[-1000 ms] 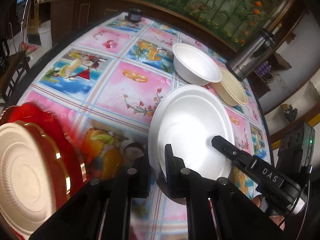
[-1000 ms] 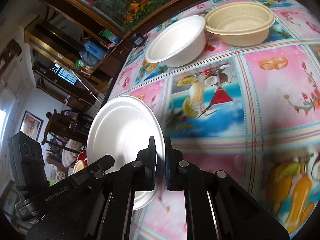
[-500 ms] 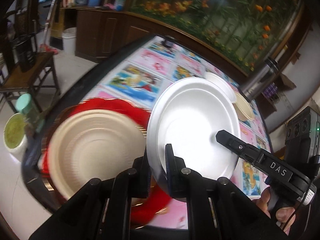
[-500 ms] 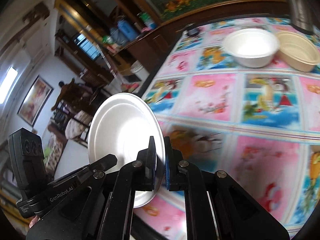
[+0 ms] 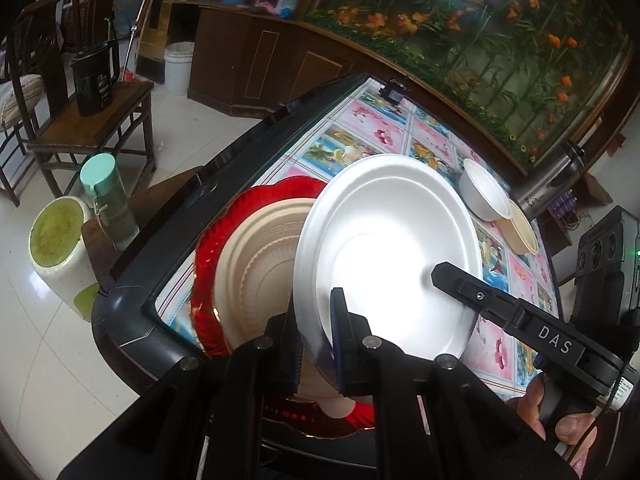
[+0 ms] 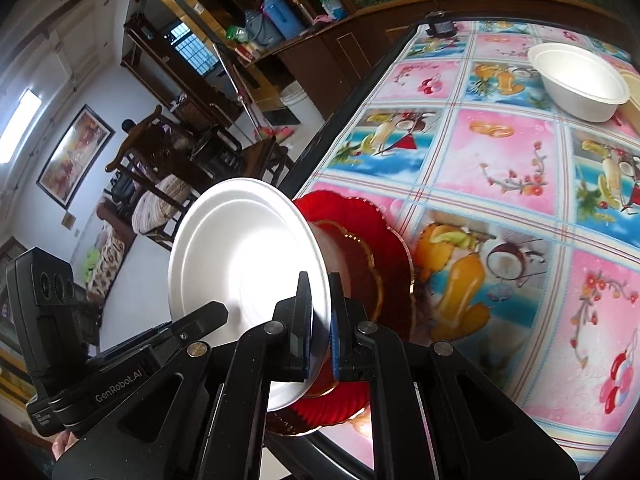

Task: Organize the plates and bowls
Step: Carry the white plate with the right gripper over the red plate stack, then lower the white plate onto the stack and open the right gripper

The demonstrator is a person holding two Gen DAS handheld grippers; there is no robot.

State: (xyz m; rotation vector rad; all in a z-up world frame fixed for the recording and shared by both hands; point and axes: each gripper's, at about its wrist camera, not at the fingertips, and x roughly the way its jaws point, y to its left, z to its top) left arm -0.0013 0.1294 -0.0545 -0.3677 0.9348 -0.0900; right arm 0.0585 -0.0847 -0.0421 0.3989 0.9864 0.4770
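Left wrist view shows the left gripper [image 5: 316, 344] pinching the near rim of a round white foam plate [image 5: 384, 248], which is held tilted on edge above the corner of the worktop [image 5: 132, 312]. At the plate's opposite rim the right gripper [image 6: 320, 332] is also clamped tight on it, with the person's hand [image 5: 560, 420] wrapped around that gripper's handle. Just behind and under the white plate lies a beige ribbed disposable plate [image 5: 256, 276], resting on a red scalloped glass plate [image 5: 212, 248] with a gold edge, near the worktop's corner. Beyond these the colourful fruit-print tablecloth [image 6: 500, 168] stretches away. Farther along it sits a white foam bowl [image 5: 484, 192], with a beige plastic bowl [image 5: 520, 228] touching it on the far side, and a steel thermos flask [image 5: 552, 180] stands behind the two bowls. Off the worktop, down on the left, a mint-capped bottle [image 5: 108, 196] stands on a low stool and a wooden chair [image 5: 88, 120] carries a dark jug [image 5: 94, 80].
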